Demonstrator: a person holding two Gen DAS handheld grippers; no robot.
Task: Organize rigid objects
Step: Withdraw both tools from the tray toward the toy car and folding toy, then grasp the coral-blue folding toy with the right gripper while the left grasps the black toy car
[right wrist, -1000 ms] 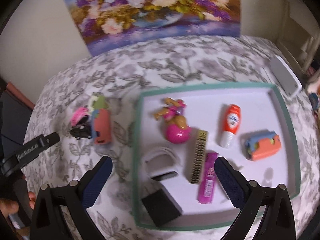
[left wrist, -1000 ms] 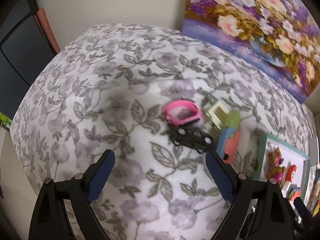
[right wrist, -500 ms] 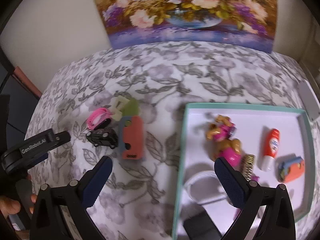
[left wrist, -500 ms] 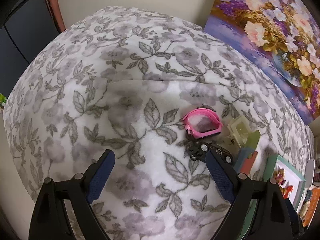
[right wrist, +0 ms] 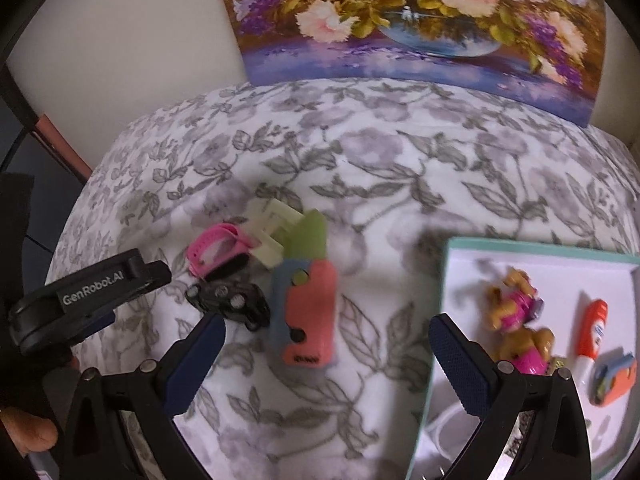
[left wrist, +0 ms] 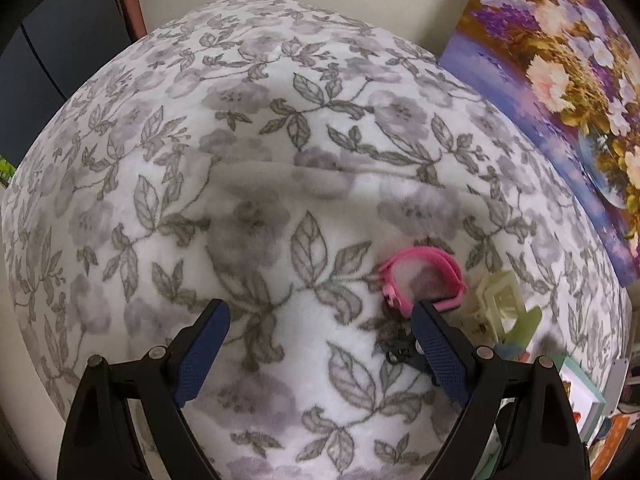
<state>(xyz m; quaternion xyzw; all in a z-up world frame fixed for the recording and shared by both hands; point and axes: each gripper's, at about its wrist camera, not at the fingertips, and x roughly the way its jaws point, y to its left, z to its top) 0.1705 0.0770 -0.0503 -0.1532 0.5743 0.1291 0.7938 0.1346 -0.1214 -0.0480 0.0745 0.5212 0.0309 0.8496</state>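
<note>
steeply tilted, both tongs (left wrist: 320,326) (right wrist: 326,340) gape — empty, over flowered cloth (left wrist: 256,168)

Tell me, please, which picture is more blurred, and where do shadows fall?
Right wrist view: motion blur smears the dog figure and tray. Left wrist view: sharper, strong fisheye bulge; a soft shadow darkens the floral cloth left of the pink band.

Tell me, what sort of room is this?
Probably a home, perhaps a bedroom or living room. A soft floral blanket covers the surface, a flower painting leans on the wall behind it, and small toys such as a black toy car lie beside a tray.
</note>
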